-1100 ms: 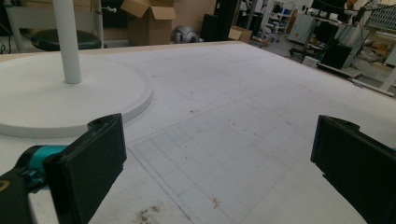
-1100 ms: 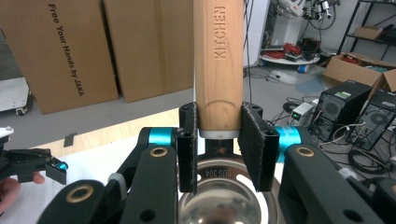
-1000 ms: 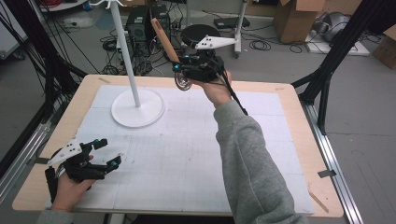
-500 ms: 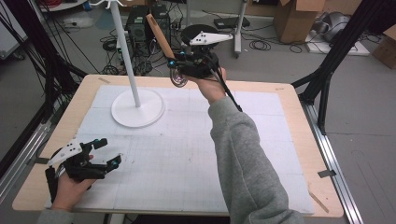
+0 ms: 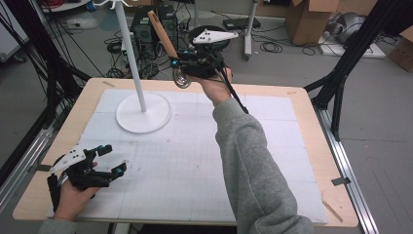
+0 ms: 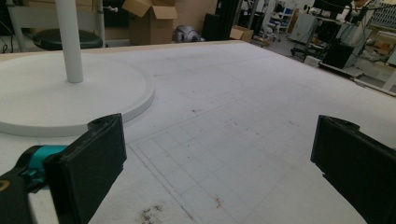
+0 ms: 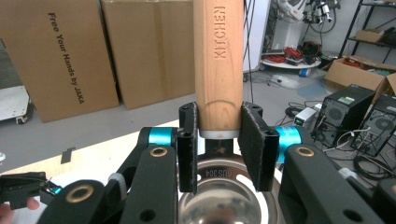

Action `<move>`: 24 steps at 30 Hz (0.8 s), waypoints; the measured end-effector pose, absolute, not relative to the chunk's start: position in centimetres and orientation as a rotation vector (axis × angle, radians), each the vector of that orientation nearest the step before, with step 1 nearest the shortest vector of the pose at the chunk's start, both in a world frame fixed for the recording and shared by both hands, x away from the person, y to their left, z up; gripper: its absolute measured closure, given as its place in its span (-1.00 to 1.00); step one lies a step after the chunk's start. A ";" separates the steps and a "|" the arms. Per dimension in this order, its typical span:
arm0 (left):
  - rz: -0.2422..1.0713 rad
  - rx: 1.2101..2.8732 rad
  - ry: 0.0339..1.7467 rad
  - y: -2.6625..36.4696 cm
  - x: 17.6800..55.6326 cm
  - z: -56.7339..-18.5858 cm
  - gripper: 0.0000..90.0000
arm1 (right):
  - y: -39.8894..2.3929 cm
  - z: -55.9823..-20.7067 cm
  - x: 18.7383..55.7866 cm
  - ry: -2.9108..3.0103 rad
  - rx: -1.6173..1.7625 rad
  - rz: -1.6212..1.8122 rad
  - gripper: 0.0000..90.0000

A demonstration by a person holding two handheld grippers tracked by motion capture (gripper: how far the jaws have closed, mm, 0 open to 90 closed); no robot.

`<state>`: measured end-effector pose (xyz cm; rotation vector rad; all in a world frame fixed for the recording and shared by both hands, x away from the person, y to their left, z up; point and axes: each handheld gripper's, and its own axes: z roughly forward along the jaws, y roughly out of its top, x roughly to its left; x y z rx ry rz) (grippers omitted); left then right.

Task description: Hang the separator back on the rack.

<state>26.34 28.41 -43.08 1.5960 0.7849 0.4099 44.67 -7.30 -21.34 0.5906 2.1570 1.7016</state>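
**Right gripper view: wooden-handled utensil, held aloft**

Right gripper view lists one utensil (image 7: 218, 60): wooden handle stamped "KITCHEN", steel bowl below. I hold it in my right gripper (image 7: 218, 140), both pads pressed on the handle's lower end, handle pointing up. High view places the utensil (image 5: 163, 36) above the table's far edge, well clear of the surface, near the white stand (image 5: 141, 105). Stand: round base on the table (image 5: 292, 146), upright pole. My left gripper (image 5: 104, 158) rests at the near left corner, jaws spread wide, nothing between them.
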 end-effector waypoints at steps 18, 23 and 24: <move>0.410 1.580 0.789 28.6 26.4 -43.0 -0.92 | -5.8 -20.6 45.5 2.147 0.594 1.697 0.55; 0.410 1.582 0.789 28.6 26.4 -43.1 -0.92 | -5.2 -20.3 45.6 2.147 0.594 1.709 0.55; 0.409 1.581 0.789 28.6 26.4 -43.0 -0.92 | -4.9 -20.3 45.6 2.147 0.594 1.708 0.55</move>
